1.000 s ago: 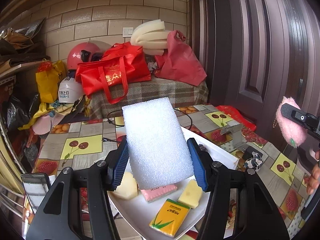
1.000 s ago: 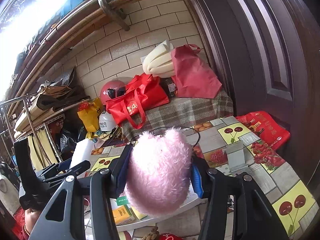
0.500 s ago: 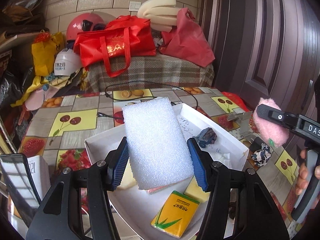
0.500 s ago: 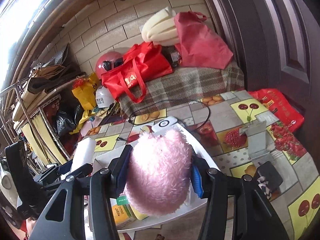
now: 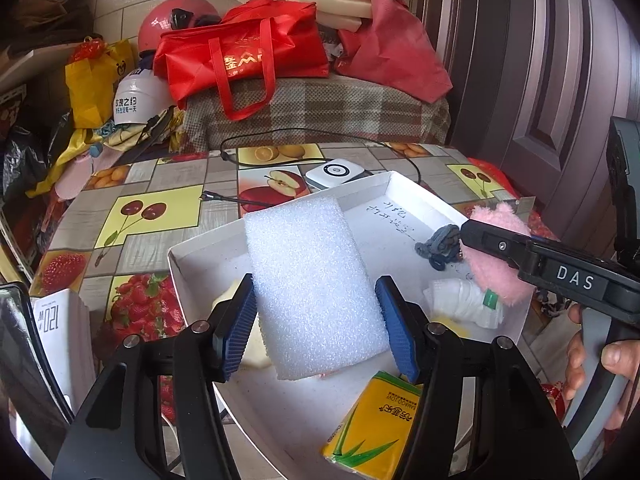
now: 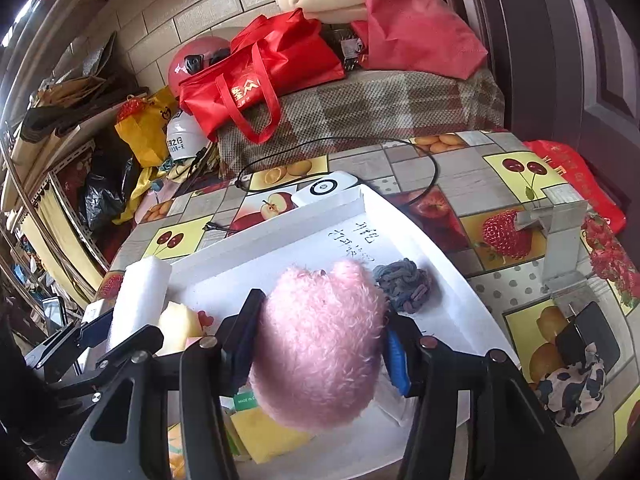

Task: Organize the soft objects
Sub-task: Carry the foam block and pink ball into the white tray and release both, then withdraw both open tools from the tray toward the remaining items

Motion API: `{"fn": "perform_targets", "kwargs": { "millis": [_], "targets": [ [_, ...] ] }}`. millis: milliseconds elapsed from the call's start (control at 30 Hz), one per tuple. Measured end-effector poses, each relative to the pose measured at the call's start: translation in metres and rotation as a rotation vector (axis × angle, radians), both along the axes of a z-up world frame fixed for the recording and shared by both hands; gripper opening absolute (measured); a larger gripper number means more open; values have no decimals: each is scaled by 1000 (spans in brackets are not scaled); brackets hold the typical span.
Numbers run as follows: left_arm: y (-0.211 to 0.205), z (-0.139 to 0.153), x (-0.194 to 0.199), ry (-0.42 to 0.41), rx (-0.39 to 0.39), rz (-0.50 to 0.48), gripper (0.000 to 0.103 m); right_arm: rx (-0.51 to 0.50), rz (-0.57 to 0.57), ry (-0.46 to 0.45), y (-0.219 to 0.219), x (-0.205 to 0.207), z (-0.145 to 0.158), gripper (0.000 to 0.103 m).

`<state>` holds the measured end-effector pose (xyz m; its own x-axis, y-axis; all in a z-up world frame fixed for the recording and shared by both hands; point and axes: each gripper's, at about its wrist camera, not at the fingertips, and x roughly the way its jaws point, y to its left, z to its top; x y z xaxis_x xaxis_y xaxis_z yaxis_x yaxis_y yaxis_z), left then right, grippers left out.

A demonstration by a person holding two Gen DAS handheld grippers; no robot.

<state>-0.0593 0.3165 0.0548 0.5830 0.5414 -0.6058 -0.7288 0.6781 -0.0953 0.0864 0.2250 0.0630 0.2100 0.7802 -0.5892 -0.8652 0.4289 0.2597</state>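
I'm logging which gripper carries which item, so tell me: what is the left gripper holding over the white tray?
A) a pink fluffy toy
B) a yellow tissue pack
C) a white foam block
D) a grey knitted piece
C: the left gripper has its blue pads pressed against both sides of the white foam block above the white tray, while the pink fluffy toy sits in the right gripper.

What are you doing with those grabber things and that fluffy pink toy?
A person is sorting soft things into a white tray on the fruit-patterned table. The left tool grips a white foam block over the tray. The right tool squeezes a fluffy pink plush above the tray. Already lying in the tray are a grey braided hair tie, a yellow tissue pack and a folded white cloth.
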Motion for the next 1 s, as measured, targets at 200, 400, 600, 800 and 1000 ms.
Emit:
{"fn": "perform_targets", "kwargs": {
  "millis": [200,400,600,800,1000],
  "targets": [
    [3,1,-4,41,54,73,103,58,-14,42,-8,5,4,100],
    [4,7,-10,23,65,81,103,108,-37,35,-21,4,14,103],
    [-5,18,-11,2,90,66,103,150,-54,29,-36,0,21,103],
    [-23,35,-10,-34,124,22,103,219,-95,2,-74,-1,25,103],
    [-52,48,-2,-38,158,-68,103,254,-166,-22,-114,9,16,103]
  ]
}}
